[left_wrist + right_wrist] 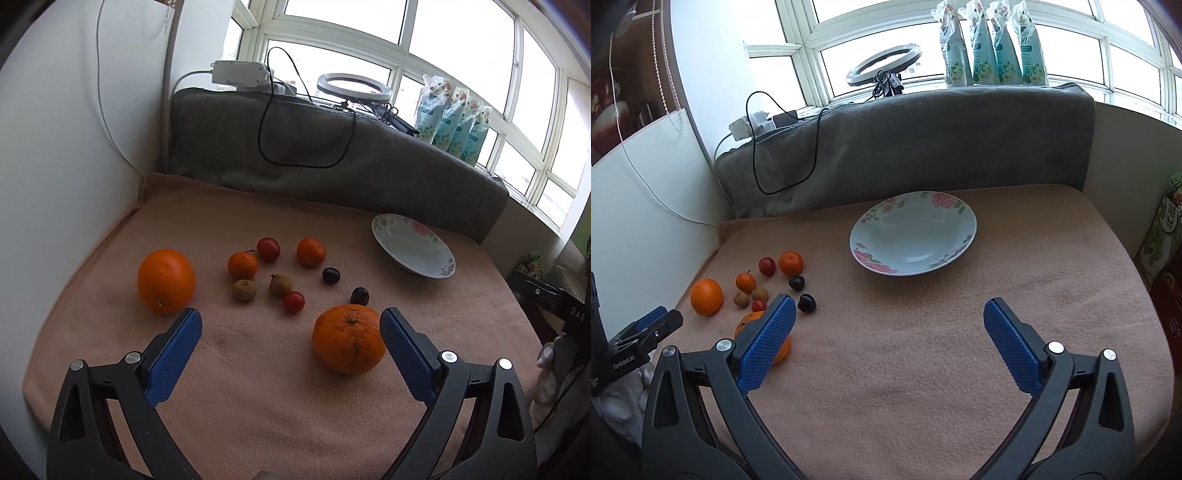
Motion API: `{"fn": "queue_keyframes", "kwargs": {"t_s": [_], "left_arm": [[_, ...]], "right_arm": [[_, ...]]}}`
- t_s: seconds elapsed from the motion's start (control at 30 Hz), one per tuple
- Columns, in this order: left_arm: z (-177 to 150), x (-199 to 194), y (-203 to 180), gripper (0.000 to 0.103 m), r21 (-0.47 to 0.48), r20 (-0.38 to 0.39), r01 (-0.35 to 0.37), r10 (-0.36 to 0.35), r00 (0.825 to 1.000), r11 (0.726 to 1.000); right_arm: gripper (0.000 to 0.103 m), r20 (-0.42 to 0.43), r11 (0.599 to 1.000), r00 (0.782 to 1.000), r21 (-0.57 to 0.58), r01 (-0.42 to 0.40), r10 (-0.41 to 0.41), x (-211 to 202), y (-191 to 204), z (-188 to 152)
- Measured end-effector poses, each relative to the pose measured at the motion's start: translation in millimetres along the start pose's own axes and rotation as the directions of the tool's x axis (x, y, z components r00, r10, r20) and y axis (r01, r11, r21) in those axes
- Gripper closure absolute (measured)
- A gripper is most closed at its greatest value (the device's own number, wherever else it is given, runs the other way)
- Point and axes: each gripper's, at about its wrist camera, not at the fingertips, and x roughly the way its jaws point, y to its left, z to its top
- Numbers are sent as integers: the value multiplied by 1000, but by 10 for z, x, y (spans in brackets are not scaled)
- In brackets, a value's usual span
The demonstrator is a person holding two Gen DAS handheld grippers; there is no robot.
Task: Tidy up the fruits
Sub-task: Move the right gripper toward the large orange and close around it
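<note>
Where the pink cloth fills the left wrist view, the fruits lie loose across its middle: a large orange at left, then two mandarins, two brown longans, two red cherry tomatoes and two dark cherries. At lower right of centre sits a rough tangerine, just beside the right blue pad of the left gripper. Its jaws stand spread, pressing on nothing. At right, the flowered bowl holds no fruit.

From the right wrist view, the same fruits cluster at left, the tangerine partly hidden behind the left pad. At centre the right gripper is likewise spread wide over bare cloth, the bowl above it, well apart. A grey blanket and window fill the top.
</note>
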Motion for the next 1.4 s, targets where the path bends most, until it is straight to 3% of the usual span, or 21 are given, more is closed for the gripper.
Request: {"fn": "queue_keyframes", "kwargs": {"t_s": [0.37, 0.6, 0.93, 1.4], "left_arm": [[-202, 206, 9, 20, -44, -105, 104, -108, 989, 994], [-294, 311, -34, 26, -69, -151, 171, -180, 972, 983], [-338, 488, -102, 33, -95, -207, 239, -254, 945, 966], [-337, 687, -155, 39, -86, -242, 244, -258, 935, 966]], "right_arm": [[0, -156, 983, 971, 3, -183, 182, 487, 285, -54], [5, -268, 956, 919, 45, -289, 290, 813, 459, -108], [13, -378, 924, 847, 70, -376, 373, 1169, 714, -152], [23, -440, 903, 798, 75, -424, 411, 1402, 929, -218]]}}
